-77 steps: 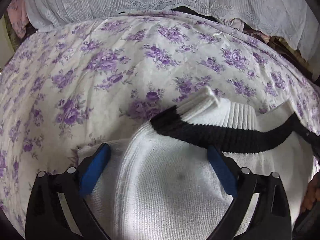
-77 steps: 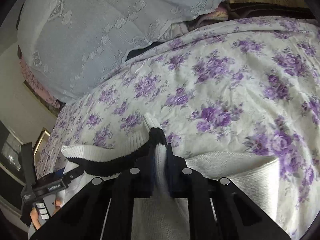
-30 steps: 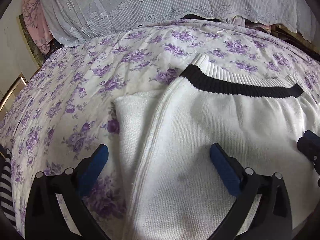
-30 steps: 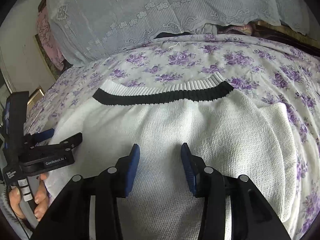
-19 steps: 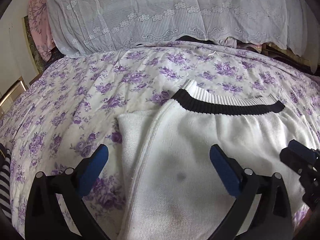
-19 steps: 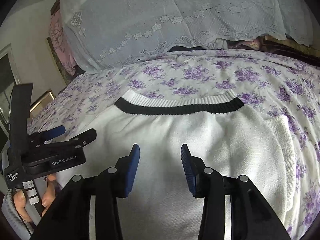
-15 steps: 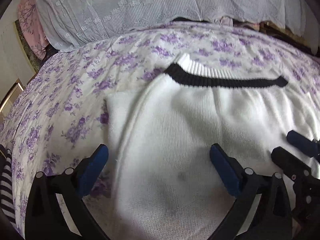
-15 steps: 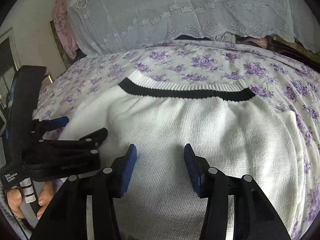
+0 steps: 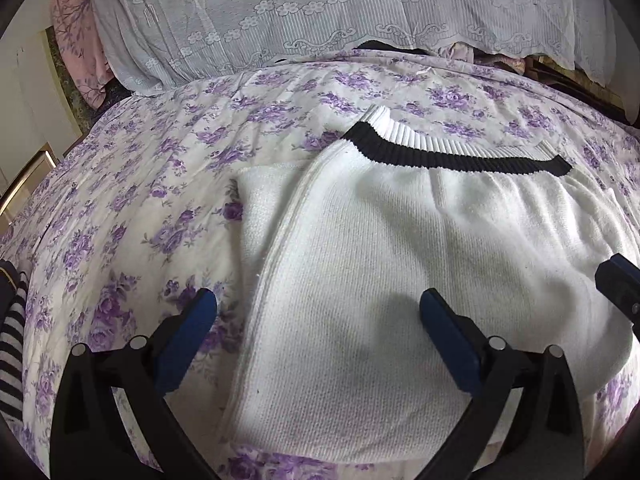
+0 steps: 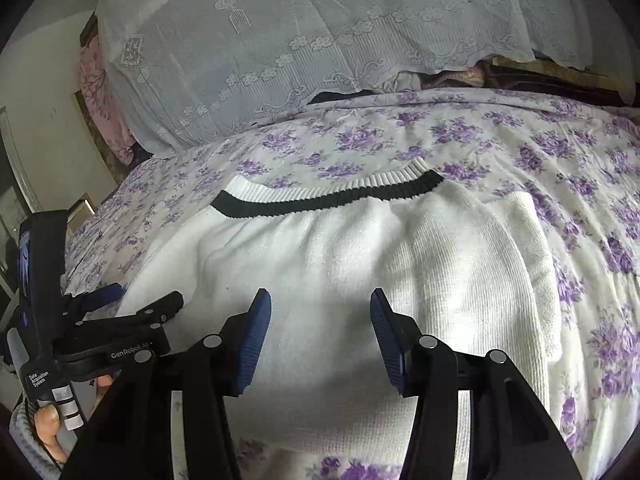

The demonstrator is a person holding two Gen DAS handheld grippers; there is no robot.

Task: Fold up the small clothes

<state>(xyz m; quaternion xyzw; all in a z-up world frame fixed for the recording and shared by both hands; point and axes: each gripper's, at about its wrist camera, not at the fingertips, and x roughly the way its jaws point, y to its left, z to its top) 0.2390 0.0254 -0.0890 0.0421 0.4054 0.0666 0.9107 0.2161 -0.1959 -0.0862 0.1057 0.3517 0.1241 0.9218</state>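
A: On the floral bedspread [image 9: 132,216], a folded white sweater [image 9: 400,264] is laid flat; no containers are seen.

B: Left gripper [image 9: 318,312] and right gripper [image 10: 320,308] are held spread above it, nothing pinched; lace cloth [image 10: 320,40] is draped behind.

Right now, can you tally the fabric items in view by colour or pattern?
White knit with black band: 1, the folded sweater
Purple floral: 1, the bedspread
White lace: 1, the lace cover
Pink: 1, the pink cloth
Black and white striped: 1, the striped garment
Total: 5
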